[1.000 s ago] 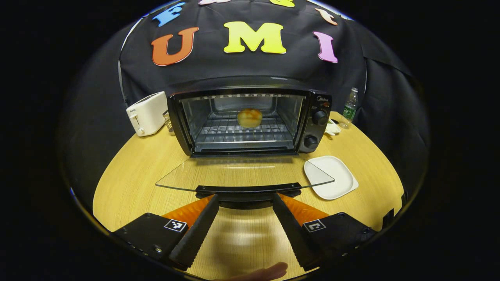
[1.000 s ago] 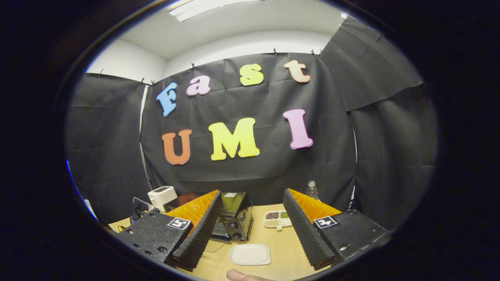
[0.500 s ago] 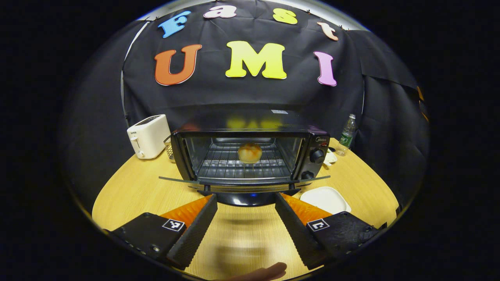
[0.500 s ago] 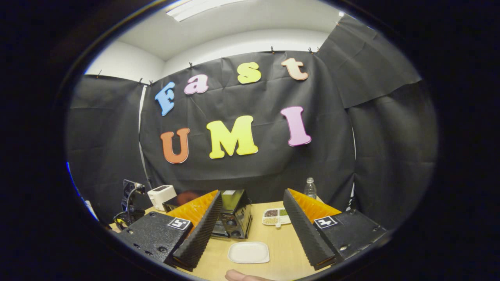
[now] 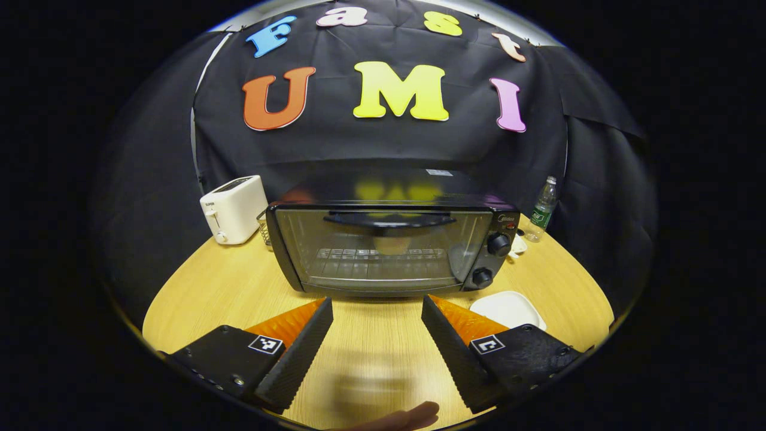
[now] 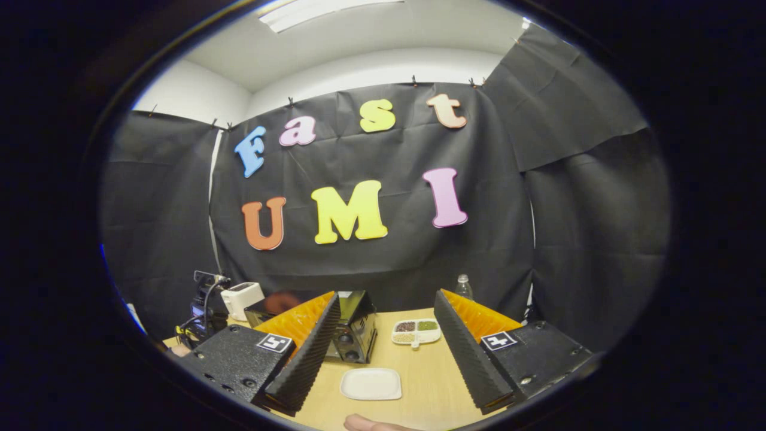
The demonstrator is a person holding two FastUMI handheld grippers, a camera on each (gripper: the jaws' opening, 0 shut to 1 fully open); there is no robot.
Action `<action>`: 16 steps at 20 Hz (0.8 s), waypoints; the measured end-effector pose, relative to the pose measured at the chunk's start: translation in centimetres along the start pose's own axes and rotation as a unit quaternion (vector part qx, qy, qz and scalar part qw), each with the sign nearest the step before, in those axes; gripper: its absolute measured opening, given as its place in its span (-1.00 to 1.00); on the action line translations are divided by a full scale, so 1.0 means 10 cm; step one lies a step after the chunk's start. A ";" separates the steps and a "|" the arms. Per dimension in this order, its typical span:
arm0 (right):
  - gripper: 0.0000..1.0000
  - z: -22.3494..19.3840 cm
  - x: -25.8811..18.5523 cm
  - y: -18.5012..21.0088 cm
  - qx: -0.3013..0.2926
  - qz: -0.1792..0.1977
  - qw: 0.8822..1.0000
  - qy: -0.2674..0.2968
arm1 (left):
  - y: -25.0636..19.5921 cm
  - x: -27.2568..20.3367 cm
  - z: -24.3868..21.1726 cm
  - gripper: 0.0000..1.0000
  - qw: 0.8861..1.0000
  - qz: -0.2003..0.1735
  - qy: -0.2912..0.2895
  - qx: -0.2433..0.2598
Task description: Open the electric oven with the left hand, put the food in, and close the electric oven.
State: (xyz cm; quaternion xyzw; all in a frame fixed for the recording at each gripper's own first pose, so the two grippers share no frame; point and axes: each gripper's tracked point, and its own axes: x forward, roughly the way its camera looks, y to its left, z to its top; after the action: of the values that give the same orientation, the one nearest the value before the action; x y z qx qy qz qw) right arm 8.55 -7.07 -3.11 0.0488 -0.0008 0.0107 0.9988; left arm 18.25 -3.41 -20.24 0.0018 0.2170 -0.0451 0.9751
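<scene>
Both tongs gape empty: left tongs (image 5: 376,311) face the shut black glass-doored electric oven (image 5: 389,245) at 12 o'clock, right tongs (image 6: 387,314) above the wooden desk (image 6: 428,383).

The left gripper view looks from low over the desk (image 5: 197,287), straight at the front of the electric oven (image 5: 389,245), which stands near and fills the middle, with the left claw (image 5: 377,311) at the bottom edge. The right gripper view sits farther back and tilts upward, taking in wall and ceiling; the right claw (image 6: 386,308) frames the oven (image 6: 353,329) seen small from its knob side. Both views share the oven, white plate (image 5: 508,308) (image 6: 371,384), toaster (image 5: 234,208) (image 6: 241,297) and water bottle (image 5: 543,206) (image 6: 462,286).
</scene>
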 end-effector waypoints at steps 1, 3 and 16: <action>0.92 0.00 -0.04 0.00 0.001 0.000 1.000 -0.001 | 0.00 -0.05 0.03 0.96 1.000 -0.001 -0.007 0.002; 0.92 0.01 -0.11 0.05 0.003 0.003 1.000 -0.001 | -0.01 -0.19 0.08 0.80 1.000 -0.002 -0.021 0.008; 0.92 0.01 -0.82 0.23 -0.001 0.007 1.000 -0.012 | -0.08 -1.29 0.48 1.00 0.990 0.010 -0.138 0.026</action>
State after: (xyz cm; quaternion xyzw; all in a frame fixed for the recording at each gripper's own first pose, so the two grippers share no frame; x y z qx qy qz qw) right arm 0.27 -4.96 -2.76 0.0477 -0.0129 0.0169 0.9986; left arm 8.61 -3.21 -10.40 0.0229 0.0796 -0.0410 0.9957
